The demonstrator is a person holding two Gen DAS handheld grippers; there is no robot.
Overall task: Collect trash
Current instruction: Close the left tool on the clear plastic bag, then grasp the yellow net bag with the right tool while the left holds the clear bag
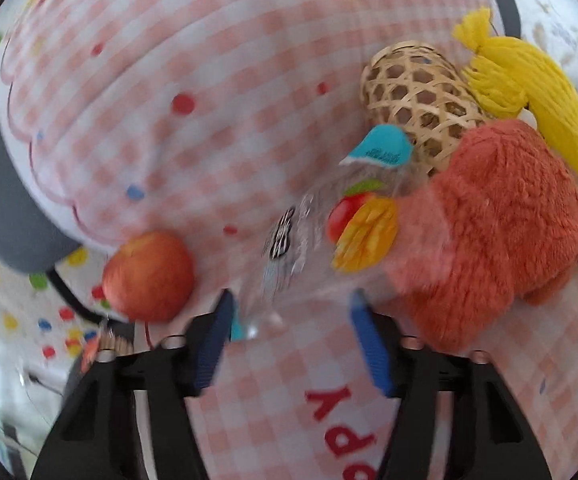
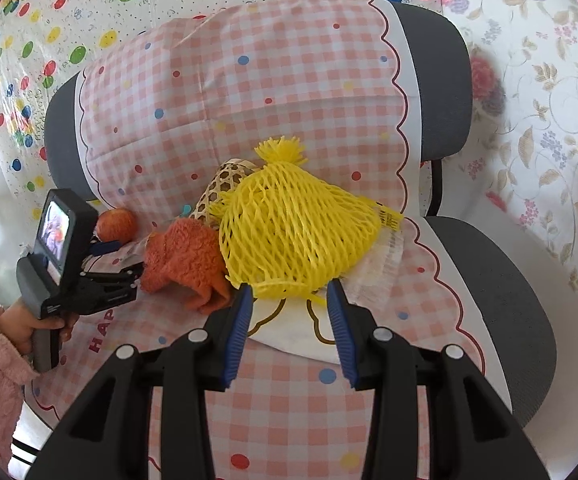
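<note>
Grippers are both spread wide: left gripper (image 1: 291,344) around a clear wrapper (image 1: 309,232), right gripper (image 2: 289,320) by yellow net (image 2: 297,232).

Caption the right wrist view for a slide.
Open right gripper nears yellow foam net on a gingham-covered chair.

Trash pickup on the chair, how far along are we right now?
Nothing looks collected yet. In hand: the left gripper has open jaws around the clear plastic wrapper, not closed on it; the right gripper is open at the yellow foam net. Left on the checkered cloth: both of those, beside the apple, orange plush and woven basket.
</note>
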